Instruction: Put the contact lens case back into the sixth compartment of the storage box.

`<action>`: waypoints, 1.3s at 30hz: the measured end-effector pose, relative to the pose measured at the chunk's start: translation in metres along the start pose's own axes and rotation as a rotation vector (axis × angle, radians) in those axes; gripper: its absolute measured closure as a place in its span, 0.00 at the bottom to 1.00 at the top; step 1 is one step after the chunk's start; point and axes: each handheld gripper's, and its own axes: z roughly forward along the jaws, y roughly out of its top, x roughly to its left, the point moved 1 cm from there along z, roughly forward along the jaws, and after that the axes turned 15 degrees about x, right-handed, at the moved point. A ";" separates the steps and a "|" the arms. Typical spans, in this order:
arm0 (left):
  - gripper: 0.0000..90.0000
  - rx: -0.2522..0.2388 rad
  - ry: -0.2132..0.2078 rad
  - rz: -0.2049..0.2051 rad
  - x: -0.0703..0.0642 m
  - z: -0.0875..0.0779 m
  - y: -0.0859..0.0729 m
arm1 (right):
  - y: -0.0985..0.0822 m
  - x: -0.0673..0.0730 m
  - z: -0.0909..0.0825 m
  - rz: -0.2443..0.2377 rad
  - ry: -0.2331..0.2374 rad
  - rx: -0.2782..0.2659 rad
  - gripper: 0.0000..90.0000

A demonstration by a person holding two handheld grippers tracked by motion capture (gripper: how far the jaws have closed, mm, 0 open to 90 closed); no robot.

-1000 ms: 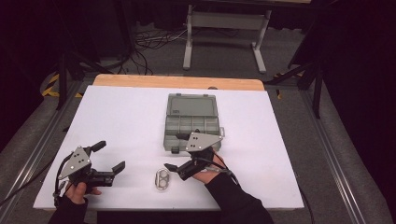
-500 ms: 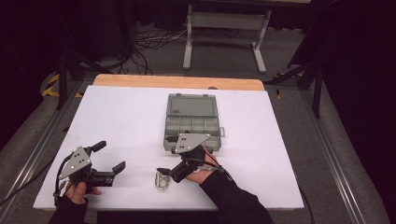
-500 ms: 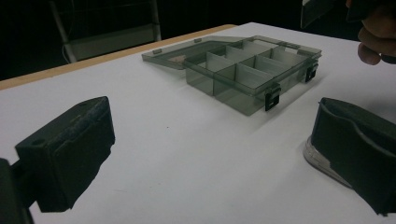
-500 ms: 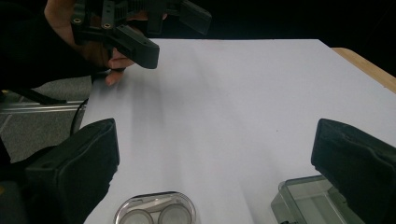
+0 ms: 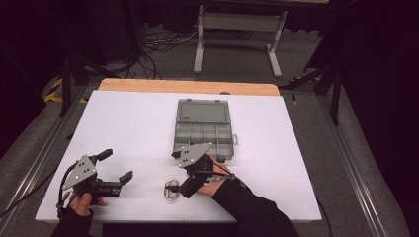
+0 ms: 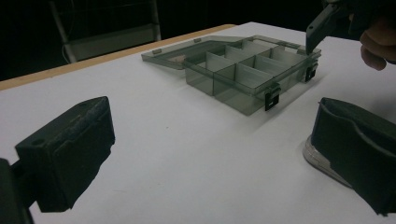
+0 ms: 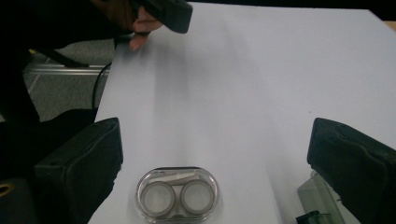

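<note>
Clear plastic oval contact-lens case [image 7: 178, 194] with two round wells lies flat on the white table [image 5: 128, 128], near its front edge, between the right gripper's [image 5: 174, 188] wide jaws, which have just been closing without touching it. Left gripper [image 5: 118, 167] gapes empty.

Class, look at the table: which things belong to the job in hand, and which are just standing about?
Part of the job:
- small clear case, lying between the right gripper's open jaws, which have just been closing
- compartment box, lid open, beyond it

Standing about:
- left gripper, open and apart from both
- metal stand on the floor behind the table
</note>
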 end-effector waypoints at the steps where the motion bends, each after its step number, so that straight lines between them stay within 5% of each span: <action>1: 0.00 0.000 0.000 0.000 0.000 0.000 0.000 | 0.000 0.000 0.000 0.000 0.000 0.000 0.05; 11: 0.00 0.015 -0.003 0.009 -0.001 0.000 0.000 | 0.003 0.003 0.011 -0.041 0.042 0.128 0.05; 39: 0.00 0.016 0.001 0.014 -0.002 0.000 0.000 | 0.002 0.008 0.031 -0.048 0.094 0.306 0.09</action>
